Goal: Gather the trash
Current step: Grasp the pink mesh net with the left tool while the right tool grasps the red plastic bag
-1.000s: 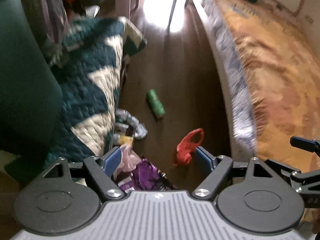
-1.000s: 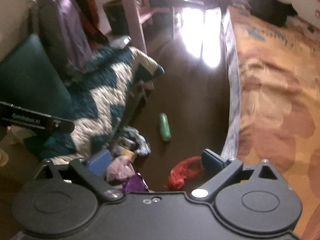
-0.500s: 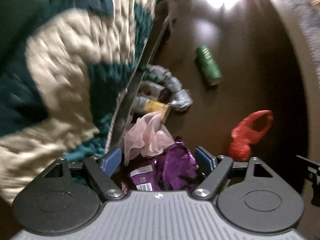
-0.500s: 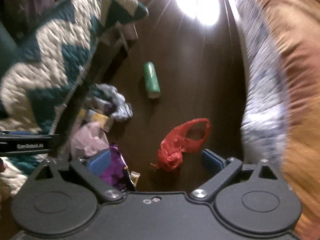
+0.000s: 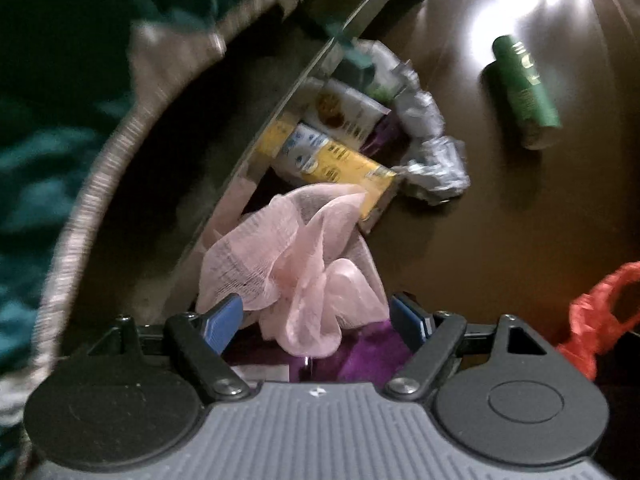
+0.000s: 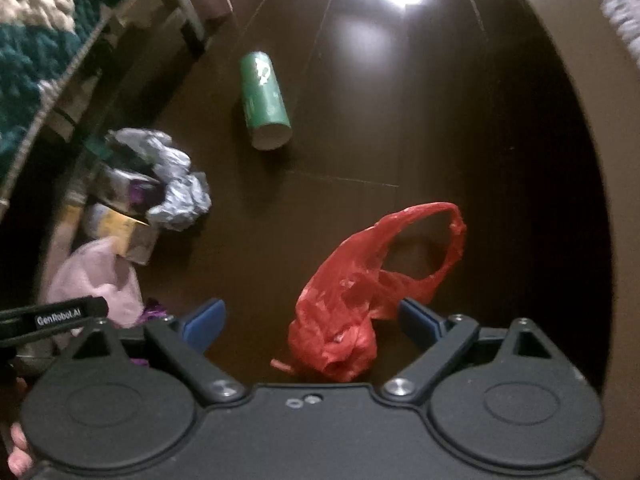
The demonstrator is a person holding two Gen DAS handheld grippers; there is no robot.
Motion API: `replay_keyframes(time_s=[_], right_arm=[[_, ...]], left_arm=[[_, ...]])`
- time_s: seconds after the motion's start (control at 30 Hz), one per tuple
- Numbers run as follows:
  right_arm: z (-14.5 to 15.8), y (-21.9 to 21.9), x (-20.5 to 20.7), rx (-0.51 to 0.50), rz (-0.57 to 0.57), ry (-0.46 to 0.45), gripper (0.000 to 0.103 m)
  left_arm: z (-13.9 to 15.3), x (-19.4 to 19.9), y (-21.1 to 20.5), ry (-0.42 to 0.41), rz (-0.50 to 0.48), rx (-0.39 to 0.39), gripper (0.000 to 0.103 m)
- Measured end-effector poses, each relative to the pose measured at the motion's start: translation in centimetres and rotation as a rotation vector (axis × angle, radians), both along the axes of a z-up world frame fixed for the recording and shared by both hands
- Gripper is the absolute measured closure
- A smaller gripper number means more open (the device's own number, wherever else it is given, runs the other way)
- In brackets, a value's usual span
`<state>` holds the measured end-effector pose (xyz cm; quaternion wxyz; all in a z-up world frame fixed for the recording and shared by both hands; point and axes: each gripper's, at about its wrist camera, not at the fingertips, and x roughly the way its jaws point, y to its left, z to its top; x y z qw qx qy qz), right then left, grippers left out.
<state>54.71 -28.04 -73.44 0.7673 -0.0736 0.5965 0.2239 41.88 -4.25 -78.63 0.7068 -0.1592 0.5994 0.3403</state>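
Observation:
Trash lies on the dark wood floor. In the left wrist view a crumpled pink mesh (image 5: 296, 256) sits between the open fingers of my left gripper (image 5: 318, 318), over a purple wrapper (image 5: 368, 360). Beyond lie a yellow box (image 5: 340, 160), a silver foil wrapper (image 5: 432, 152) and a green can (image 5: 524, 92). In the right wrist view my right gripper (image 6: 312, 318) is open around a red plastic bag (image 6: 352, 308). The green can (image 6: 266, 100), the foil wrapper (image 6: 176, 192) and the pink mesh (image 6: 100, 280) also show there.
A teal and cream quilt (image 6: 36, 28) hangs over a furniture edge on the left, with the trash pile against its base. A bed side (image 6: 608, 60) runs along the right. The red bag (image 5: 600, 312) shows at the left view's right edge.
Both grippers have dropped close to the floor. The left one has closed in on the pink mesh and the right one on the red bag. Both stay open.

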Motion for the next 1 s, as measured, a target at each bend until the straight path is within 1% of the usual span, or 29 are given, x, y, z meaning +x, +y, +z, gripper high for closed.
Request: replay_keyframes(time_s=[0.07, 0.13, 0.17, 0.27, 0.33, 0.4, 0.47, 0.53, 0.57, 0.6, 0.63, 0.67, 0.73, 0.77, 0.8, 0.87, 0.93, 1.0], right_arm=[[-1.9, 0.6, 0.3, -0.018, 0.019, 0.007, 0.011], [-3.5, 1.1, 0.4, -0.031, 0.024, 0.022, 0.014], [-4.3, 1.3, 0.3, -0.037, 0.024, 0.029, 0.014], [-6.2, 1.9, 0.0, -0.052, 0.03, 0.038, 0.015], [-7.2, 2.3, -0.3, -0.067, 0.035, 0.044, 0.018], [-8.1, 2.7, -0.5, -0.078, 0.043, 0.049, 0.023], [-8.6, 2.9, -0.7, -0.101, 0.047, 0.034, 0.024], [-8.9, 3.1, -1.0, -0.114, 0.053, 0.015, 0.027], [-8.9, 3.2, -1.0, -0.119, 0.055, 0.009, 0.033], [-9.0, 3.2, -1.1, -0.127, 0.059, 0.006, 0.043], [-9.1, 3.3, -1.1, -0.146, 0.065, 0.005, 0.048], [-9.1, 3.3, -1.2, -0.168, 0.07, -0.003, 0.056], [-8.9, 3.2, -1.4, -0.197, 0.078, -0.021, 0.071], [-8.8, 3.1, -1.5, -0.208, 0.078, -0.027, 0.074], [-8.5, 3.0, -1.6, -0.219, 0.077, -0.035, 0.081], [-7.7, 2.6, -1.7, -0.23, 0.074, -0.047, 0.088], [-6.5, 2.1, -1.9, -0.231, 0.073, -0.063, 0.089], [-4.6, 1.8, -2.1, -0.223, 0.073, -0.075, 0.089]], left_arm=[[-1.5, 0.1, 0.5, 0.017, 0.01, 0.01, 0.023], [-2.7, 0.0, 1.0, 0.021, 0.012, 0.002, 0.023], [-3.1, 0.0, 1.1, 0.033, 0.016, 0.015, 0.023], [-4.1, -0.2, 1.4, 0.039, 0.006, 0.01, 0.023], [-4.6, -0.3, 1.7, 0.038, 0.009, 0.009, 0.024], [-4.9, -0.4, 2.0, 0.039, 0.017, -0.001, 0.042], [-4.9, -0.5, 2.2, 0.037, 0.03, -0.005, 0.048], [-4.5, -1.1, 2.5, 0.027, 0.047, -0.008, 0.057], [-4.5, -1.1, 2.6, 0.025, 0.051, -0.009, 0.067], [-4.3, -1.3, 2.7, 0.025, 0.05, -0.003, 0.073], [-4.0, -1.3, 2.5, 0.029, 0.047, 0.012, 0.075], [-3.6, -1.2, 2.4, 0.034, 0.042, 0.022, 0.082], [-3.1, -1.3, 2.1, 0.041, 0.032, 0.039, 0.085], [-2.8, -1.2, 1.9, 0.046, 0.028, 0.046, 0.088], [-2.6, -0.9, 1.8, 0.047, 0.023, 0.05, 0.089], [-1.8, -0.7, 1.5, 0.046, 0.009, 0.054, 0.091], [-0.5, -0.6, 1.0, 0.044, 0.0, 0.06, 0.092], [1.1, -0.4, 0.5, 0.038, -0.015, 0.06, 0.092]])
